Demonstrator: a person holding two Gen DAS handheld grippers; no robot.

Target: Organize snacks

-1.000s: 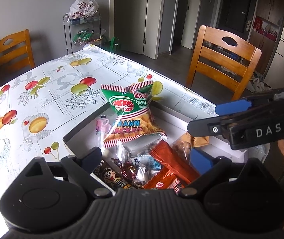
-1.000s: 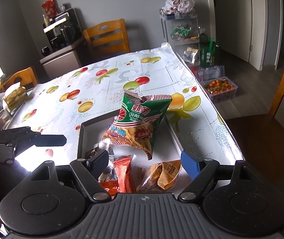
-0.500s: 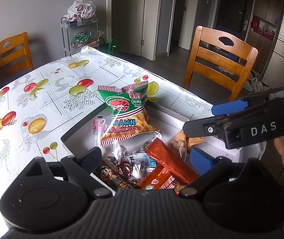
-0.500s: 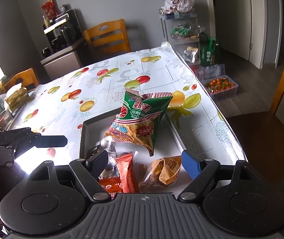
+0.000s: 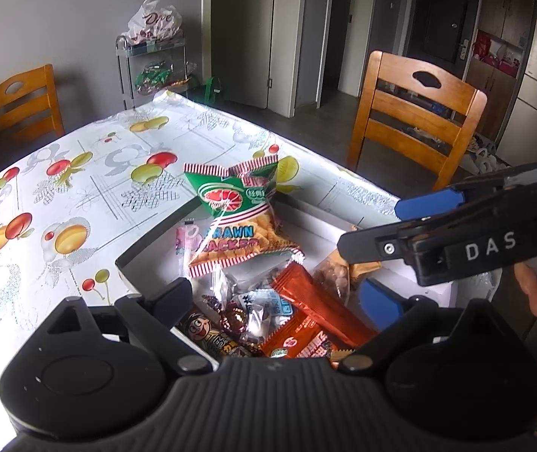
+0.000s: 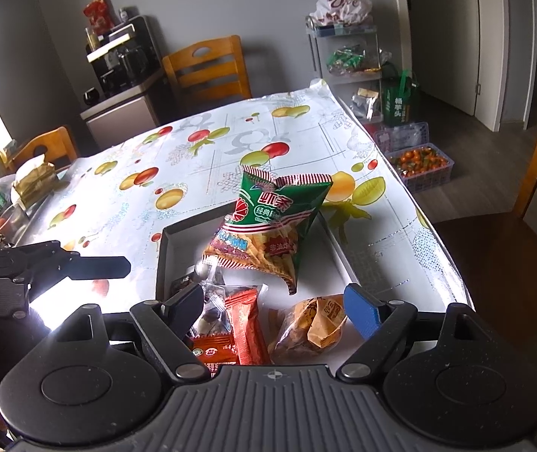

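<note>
Over the white tray on the fruit-print worktop I hold both sets of fingers spread wide and empty, tilted down at the heap of snacks. My right gripper hangs above the near end of the tray: an orange wafer packet lies just inside its dark finger, and a crumpled golden snack bag sits just inside the blue pad, neither touched. The prawn cracker bag stands propped farther back, clear of the fingertips. My left gripper hovers over the small wrapped sweets. I judge the next step is picking one packet out; best to drop straight onto a single item, pinch its sealed edge rather than the puffed middle, and keep the other gripper out of the way.
</note>
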